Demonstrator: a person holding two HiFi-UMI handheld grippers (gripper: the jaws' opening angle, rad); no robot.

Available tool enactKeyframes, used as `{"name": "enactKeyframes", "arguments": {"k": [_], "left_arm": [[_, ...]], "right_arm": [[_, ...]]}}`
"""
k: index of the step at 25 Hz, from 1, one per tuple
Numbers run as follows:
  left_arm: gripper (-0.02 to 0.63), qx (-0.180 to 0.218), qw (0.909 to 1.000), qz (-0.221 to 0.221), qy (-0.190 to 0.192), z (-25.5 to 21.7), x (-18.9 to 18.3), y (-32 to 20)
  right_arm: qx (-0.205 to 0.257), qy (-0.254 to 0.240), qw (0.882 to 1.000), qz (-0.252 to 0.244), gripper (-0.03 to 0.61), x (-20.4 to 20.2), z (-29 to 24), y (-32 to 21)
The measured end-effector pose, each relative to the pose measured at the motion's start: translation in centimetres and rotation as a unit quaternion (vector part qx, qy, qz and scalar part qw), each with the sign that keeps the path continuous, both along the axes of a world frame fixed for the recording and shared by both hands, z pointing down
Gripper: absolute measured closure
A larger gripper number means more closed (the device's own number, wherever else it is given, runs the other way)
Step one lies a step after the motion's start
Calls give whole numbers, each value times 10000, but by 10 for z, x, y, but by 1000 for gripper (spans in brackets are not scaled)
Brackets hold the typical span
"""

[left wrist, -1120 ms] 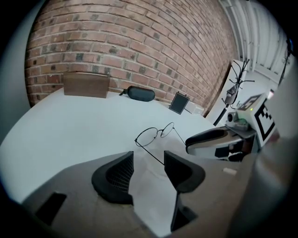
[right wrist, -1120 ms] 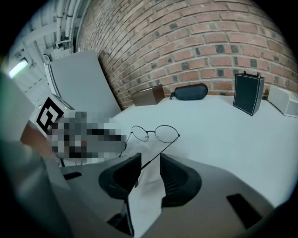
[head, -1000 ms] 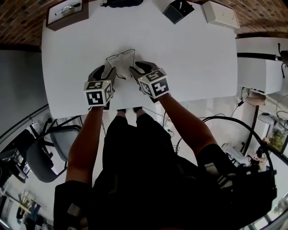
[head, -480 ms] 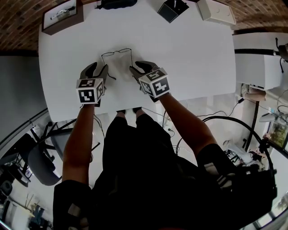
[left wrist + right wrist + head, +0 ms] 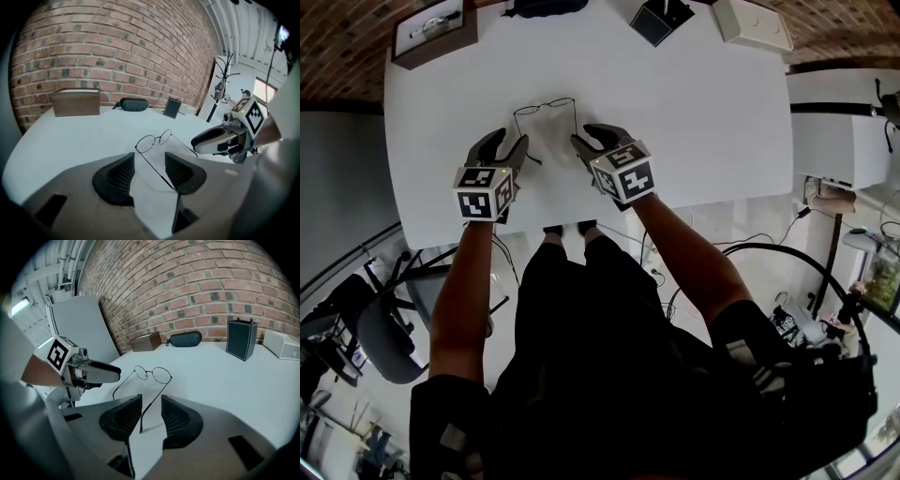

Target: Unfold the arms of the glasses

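Thin wire-framed round glasses [image 5: 544, 108] lie on the white table [image 5: 703, 122], lenses away from me and both arms spread toward me. My left gripper [image 5: 502, 142] is open, and the glasses' left arm [image 5: 154, 166] runs through the gap between its pads without being pressed. Open too is my right gripper [image 5: 589, 136]; the other arm [image 5: 149, 404] lies loose between its pads, its tip at the table. In the left gripper view the right gripper [image 5: 213, 138] shows at the right, beside the glasses [image 5: 153, 140].
Along the table's far edge by the brick wall stand a wooden box [image 5: 431, 28], a black glasses case [image 5: 546, 7], a dark upright box [image 5: 661, 21] and a white device [image 5: 755, 26]. An office chair [image 5: 384, 328] sits below the table's left front edge.
The left gripper has drawn back a little to the left, away from the frame. The glasses, tilted up a second ago, now lie flat with both arms out. The right gripper has kept still.
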State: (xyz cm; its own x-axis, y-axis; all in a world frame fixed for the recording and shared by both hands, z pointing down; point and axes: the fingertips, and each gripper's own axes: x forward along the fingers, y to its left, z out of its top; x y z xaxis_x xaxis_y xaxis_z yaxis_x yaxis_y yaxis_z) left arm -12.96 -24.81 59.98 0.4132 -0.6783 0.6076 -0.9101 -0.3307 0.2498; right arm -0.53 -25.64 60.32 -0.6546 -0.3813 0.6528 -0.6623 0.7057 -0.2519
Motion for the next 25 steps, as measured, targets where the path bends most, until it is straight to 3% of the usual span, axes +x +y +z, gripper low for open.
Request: {"name": "enactKeyframes", "arguments": {"k": [9, 12, 17, 25], "left_arm": [[408, 454, 9943, -749, 602, -52, 6, 30], [471, 700, 9895, -998, 773, -74, 10, 40], [582, 1071, 9854, -1189, 579, -108, 13, 55], [603, 1518, 9783, -1220, 712, -156, 8, 72]], "right_arm": [[731, -176, 9970, -201, 469, 13, -49, 5], [951, -356, 9946, -212, 471, 18, -74, 7], [1315, -631, 9892, -117, 538, 27, -118, 12], [1870, -738, 9793, 218, 561, 28, -165, 19]]}}
